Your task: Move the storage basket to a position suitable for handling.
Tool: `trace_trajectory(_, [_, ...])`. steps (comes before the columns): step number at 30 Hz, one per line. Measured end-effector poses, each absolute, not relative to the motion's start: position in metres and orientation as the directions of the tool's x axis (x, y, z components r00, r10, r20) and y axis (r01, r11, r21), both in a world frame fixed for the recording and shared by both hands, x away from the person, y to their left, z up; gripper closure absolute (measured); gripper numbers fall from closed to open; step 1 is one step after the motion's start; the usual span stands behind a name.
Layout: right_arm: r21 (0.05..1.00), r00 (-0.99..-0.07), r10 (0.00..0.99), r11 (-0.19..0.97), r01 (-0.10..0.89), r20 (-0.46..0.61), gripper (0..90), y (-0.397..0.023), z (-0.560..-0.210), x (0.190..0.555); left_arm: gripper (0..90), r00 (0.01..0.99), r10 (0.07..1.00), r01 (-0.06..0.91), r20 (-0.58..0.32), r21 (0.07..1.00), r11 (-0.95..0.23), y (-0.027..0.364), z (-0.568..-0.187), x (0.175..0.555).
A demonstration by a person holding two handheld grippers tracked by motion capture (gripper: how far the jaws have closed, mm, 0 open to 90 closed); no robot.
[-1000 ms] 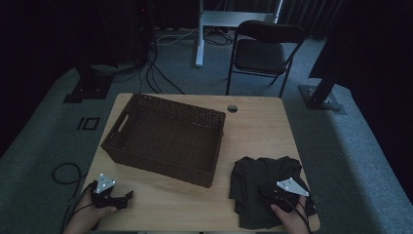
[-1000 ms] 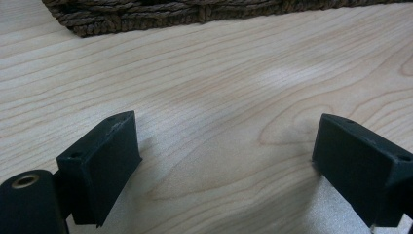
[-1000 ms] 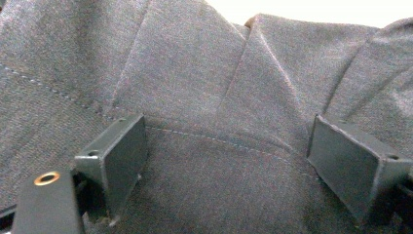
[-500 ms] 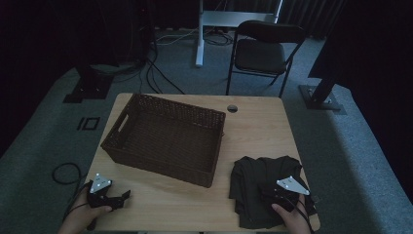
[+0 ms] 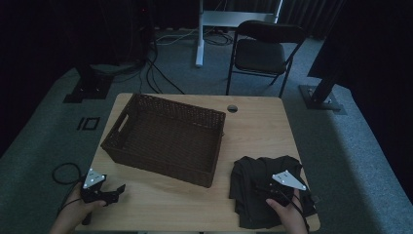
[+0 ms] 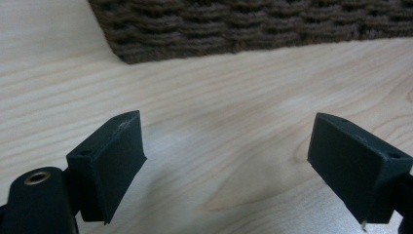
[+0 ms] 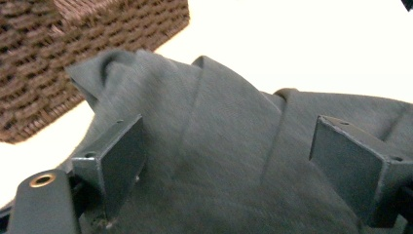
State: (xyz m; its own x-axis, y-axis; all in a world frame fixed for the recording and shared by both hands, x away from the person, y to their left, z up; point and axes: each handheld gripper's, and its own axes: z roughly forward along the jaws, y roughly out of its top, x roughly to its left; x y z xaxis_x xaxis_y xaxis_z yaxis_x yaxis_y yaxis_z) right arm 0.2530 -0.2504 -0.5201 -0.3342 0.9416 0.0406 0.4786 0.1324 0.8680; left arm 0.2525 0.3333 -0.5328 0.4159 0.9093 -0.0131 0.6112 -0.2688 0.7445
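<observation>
Garment (image 5: 258, 190) in dark grey, crumpled at the near right corner of my table (image 5: 258, 126).

My right gripper (image 7: 229, 161) hangs over its folds with jaws spread wide, cloth between and beneath them (whether they touch it I cannot tell). Just beside the cloth on its left stands the brown wicker basket (image 5: 165, 139). Well apart, at the near left edge, my left gripper (image 6: 234, 156) points at bare wood, jaws also wide apart, the basket wall ahead of it.

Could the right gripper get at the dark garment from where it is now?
Probably yes: the right gripper hangs open directly over the dark garment, folds lying between its jaws, nothing between them. The basket stands clear, off to one side.
</observation>
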Motion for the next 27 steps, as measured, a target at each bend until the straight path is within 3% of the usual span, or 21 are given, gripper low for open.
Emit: trace_trajectory(27, [0.891,-0.419,0.906,0.138,0.433,0.063,12.3,-0.209,-0.488,0.277,13.5,0.388,0.922,0.518,0.004,0.826,-0.222,0.361,-0.471,0.272])
